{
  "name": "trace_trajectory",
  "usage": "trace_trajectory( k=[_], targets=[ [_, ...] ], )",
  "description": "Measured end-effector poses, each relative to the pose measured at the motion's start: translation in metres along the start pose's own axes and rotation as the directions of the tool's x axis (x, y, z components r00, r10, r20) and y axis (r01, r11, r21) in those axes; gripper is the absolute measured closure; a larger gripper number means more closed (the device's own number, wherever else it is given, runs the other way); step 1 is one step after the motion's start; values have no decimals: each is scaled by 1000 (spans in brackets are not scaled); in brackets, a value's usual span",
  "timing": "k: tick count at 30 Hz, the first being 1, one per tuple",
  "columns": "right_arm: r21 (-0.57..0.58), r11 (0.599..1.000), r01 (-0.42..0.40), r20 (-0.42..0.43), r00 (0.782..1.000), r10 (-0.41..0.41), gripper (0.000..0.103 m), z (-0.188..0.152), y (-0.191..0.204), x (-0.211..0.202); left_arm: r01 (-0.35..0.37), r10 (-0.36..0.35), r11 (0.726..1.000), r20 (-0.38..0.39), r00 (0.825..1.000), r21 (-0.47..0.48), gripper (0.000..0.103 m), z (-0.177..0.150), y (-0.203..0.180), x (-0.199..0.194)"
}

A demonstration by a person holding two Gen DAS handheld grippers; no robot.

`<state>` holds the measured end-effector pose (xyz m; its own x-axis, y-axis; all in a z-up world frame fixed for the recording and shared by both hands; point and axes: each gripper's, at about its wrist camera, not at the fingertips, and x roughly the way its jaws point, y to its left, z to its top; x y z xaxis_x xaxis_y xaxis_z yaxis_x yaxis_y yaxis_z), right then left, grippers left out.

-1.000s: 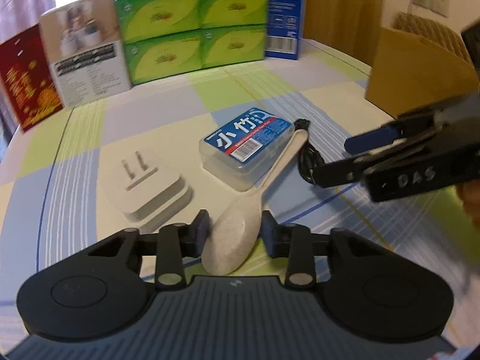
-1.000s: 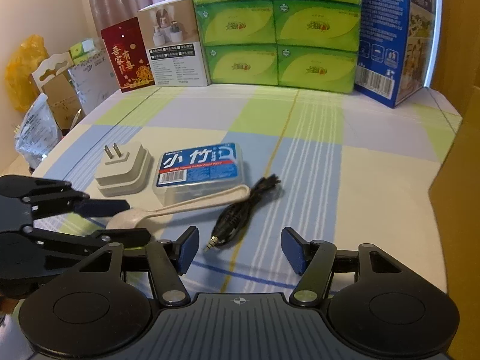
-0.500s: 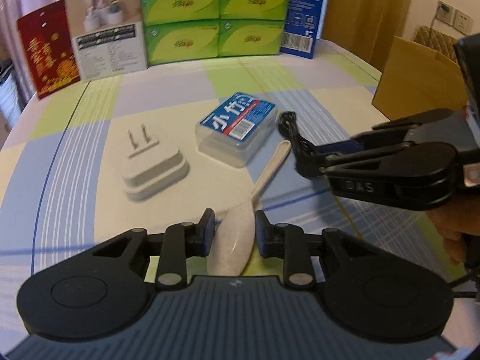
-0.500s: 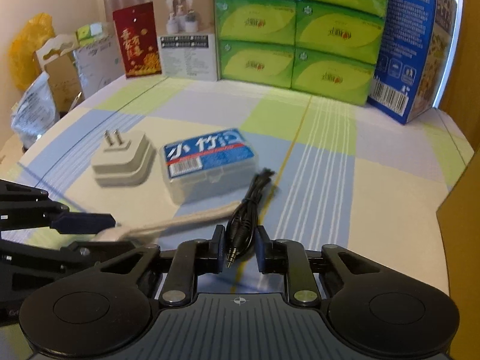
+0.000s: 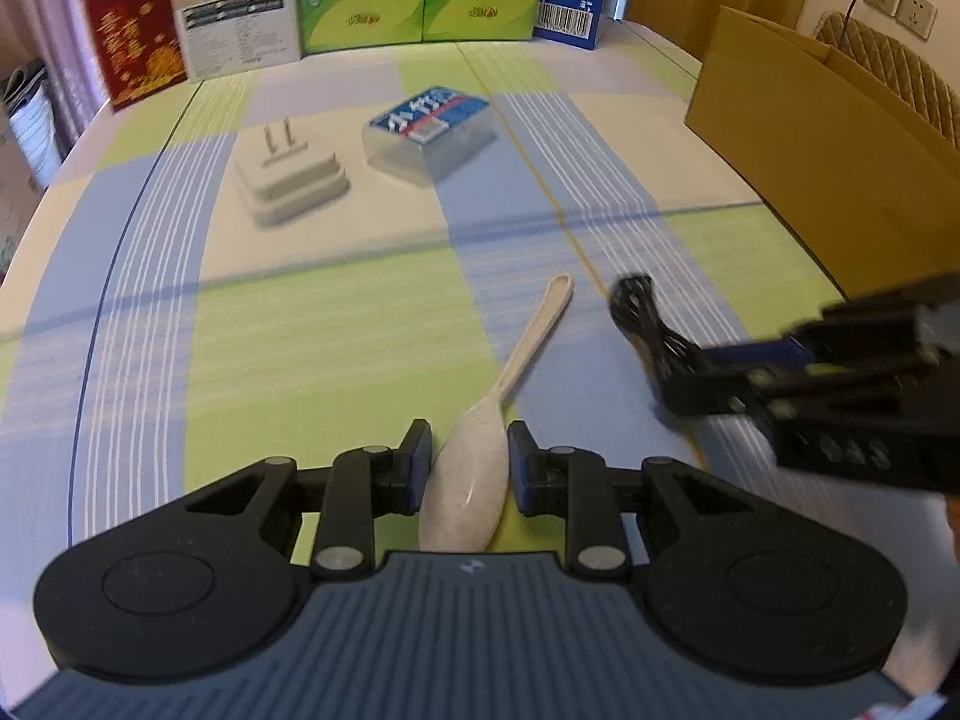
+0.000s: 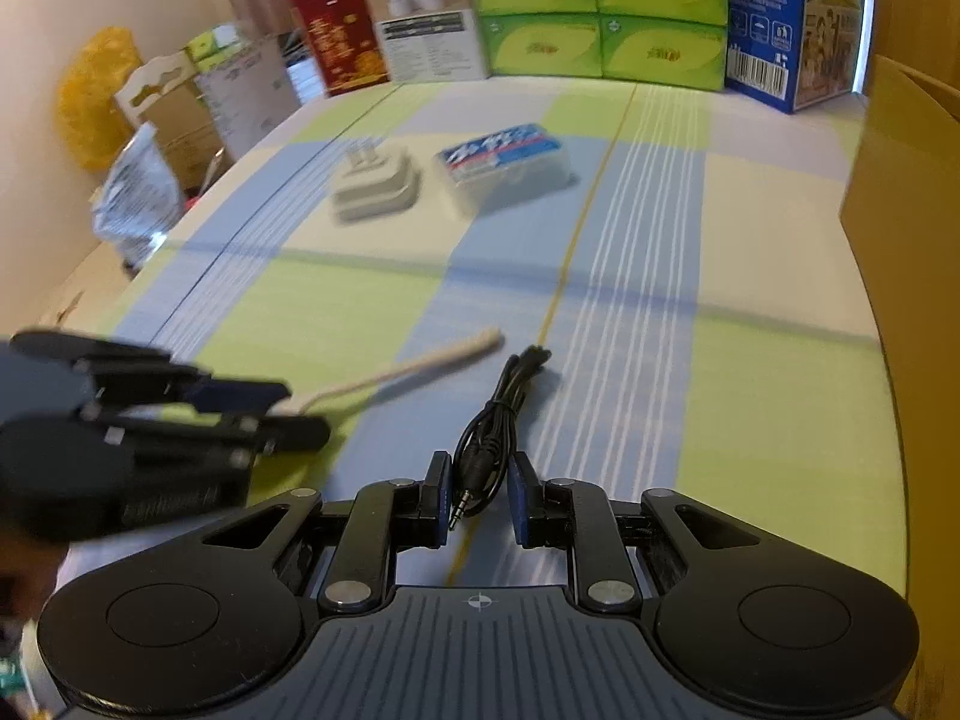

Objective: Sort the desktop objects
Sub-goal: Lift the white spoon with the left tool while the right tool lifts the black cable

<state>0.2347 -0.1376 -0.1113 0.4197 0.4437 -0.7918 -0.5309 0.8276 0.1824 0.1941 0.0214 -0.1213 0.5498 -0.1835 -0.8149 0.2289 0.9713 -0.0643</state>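
The left gripper (image 5: 469, 468) is pinching a spoon (image 5: 480, 456) by its bowl while the right gripper (image 6: 478, 498) is clamping a dangling cable (image 6: 486, 438) ahead of its fingers, and either may be slipping free.

The clear plastic box (image 5: 431, 133) bears a blue label reading "小竹".

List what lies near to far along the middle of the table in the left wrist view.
Left gripper shut on the spoon → black cable beside the spoon's handle tip → white plug adapter → blue-labelled clear box → green tissue boxes at the far edge.
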Motion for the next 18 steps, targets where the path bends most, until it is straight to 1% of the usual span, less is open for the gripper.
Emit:
trace_trajectory(
  k=[3, 5, 6, 7, 9, 10, 13, 18],
  targets=[
    [-57, 998, 8, 4, 1000, -8, 87, -31, 16, -24, 32, -32, 999, -6, 999, -39, 81, -19, -9, -16],
    [-52, 999, 13, 0, 1000, -13, 86, -48, 20, -32, 40, -41, 998, -3, 999, -40, 81, -30, -16, -24],
    [-45, 999, 16, 0, 1000, -16, 86, -54, 21, -34, 41, -41, 998, 8, 999, -37, 75, -36, -20, -29],
    [-40, 999, 23, 0, 1000, -23, 86, -60, 21, -36, 42, -42, 999, 16, 999, -31, 63, -39, -23, -33],
    [-34, 999, 42, 11, 999, -42, 86, -68, 20, -40, 50, -50, 999, 44, 998, 3, 56, -46, -29, -41],
    [-30, 998, 48, 19, 999, -48, 85, -71, 20, -41, 56, -57, 998, 56, 997, 25, 55, -48, -31, -43],
    [-14, 998, 60, 38, 997, -60, 78, -73, 18, -43, 56, -62, 995, 74, 995, 88, 53, -49, -36, -42],
    [3, 997, 77, 79, 994, -77, 75, -70, 19, -42, 78, -87, 991, 81, 993, 105, 53, -43, -36, -33]
  ],
)
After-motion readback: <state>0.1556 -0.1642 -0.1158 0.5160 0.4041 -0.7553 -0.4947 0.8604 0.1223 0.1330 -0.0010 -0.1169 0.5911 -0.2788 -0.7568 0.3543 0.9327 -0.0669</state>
